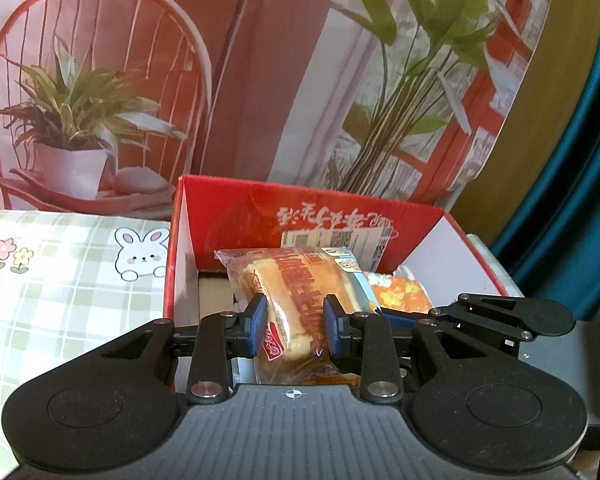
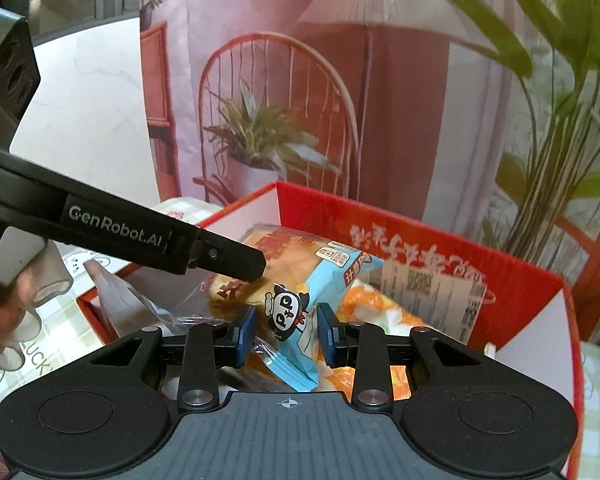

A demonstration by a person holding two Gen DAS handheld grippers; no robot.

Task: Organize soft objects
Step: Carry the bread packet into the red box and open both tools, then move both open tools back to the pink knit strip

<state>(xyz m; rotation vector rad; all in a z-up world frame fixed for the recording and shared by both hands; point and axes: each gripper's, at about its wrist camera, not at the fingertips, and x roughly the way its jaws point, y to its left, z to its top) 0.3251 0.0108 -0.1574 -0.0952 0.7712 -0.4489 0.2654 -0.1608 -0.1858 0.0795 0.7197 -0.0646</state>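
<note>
We are holding the left tongs (image 1: 295, 322) over the red box (image 1: 380, 216); their blue pads (image 1: 259, 320) are pressing on both sides of a bread packet (image 1: 296, 296), so they are clenched on it; the packet is standing between the pads and reaching forward past them, above the inside of the box. Just beyond and to the right of the left tongs an orange flowered packet (image 1: 400, 294) is lying in the box; to their left the checked cloth with a rabbit drawing (image 1: 72, 280) is covering the surface beside the box wall.

We are also holding the right tongs (image 2: 286, 330) over the same red box (image 2: 520, 280); a blue-edged end of the bread packet (image 2: 296, 320) (a cartoon panda is printed on it) is sitting between their blue pads (image 2: 246, 330); the left pad is touching the wrapper, while at the right pad we cannot tell whether it is pressing or just beside it, so we cannot tell if these tongs are gripping or released. Ahead and to the left of the right tongs the black finger of the left tongs (image 2: 228, 258) is crossing the view and resting against the packet; a hand (image 2: 4, 312) is showing at the far left edge. Beneath the right tongs something orange and white (image 2: 380, 312) is lying in the box; behind the box a printed backdrop with a chair and plants (image 2: 276, 120) is standing.
</note>
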